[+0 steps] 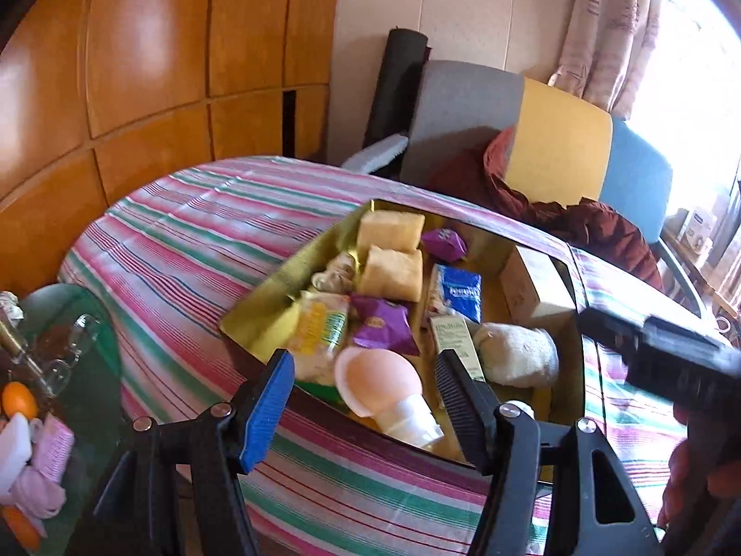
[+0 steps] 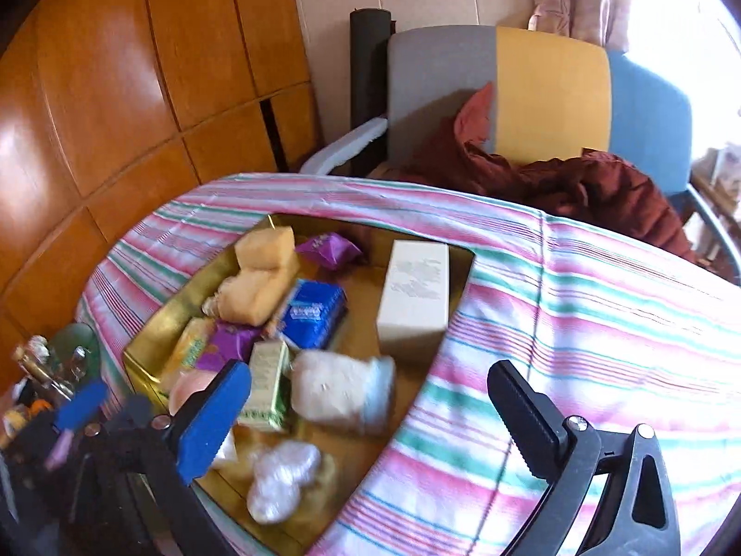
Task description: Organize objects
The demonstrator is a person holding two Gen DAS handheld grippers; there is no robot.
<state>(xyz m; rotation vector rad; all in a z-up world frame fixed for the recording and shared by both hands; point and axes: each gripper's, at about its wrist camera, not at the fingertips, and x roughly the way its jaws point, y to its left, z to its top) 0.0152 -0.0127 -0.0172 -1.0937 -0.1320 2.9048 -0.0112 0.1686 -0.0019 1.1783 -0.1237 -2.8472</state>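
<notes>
The shallow gold cardboard tray (image 1: 296,273) sits on the striped pink, green and white cloth covering the worktop (image 1: 185,241), and it is already crowded: two yellow sponge blocks (image 1: 391,250) at the far side, purple foil snack packets (image 1: 379,326), a blue wrapped pack (image 1: 456,292), a tall cream carton (image 2: 417,296) lying at the right, a rolled white sock (image 1: 518,354), and a peach silicone cup with a white base (image 1: 384,382) leaning over the near rim. Both tools are empty. The left gripper (image 1: 366,398) hovers with its fingers apart just above that peach cup; the right gripper (image 2: 370,421) has its fingers spread as wide as they go, over the tray's near right corner and the cloth. The likeliest trouble, I judge, is the peach cup: perched on the rim, a nudge from either finger could tip it out. A crinkled clear plastic wad (image 2: 280,477) near the edge could also slide off, and dragging the cloth would shift the whole tray.
</notes>
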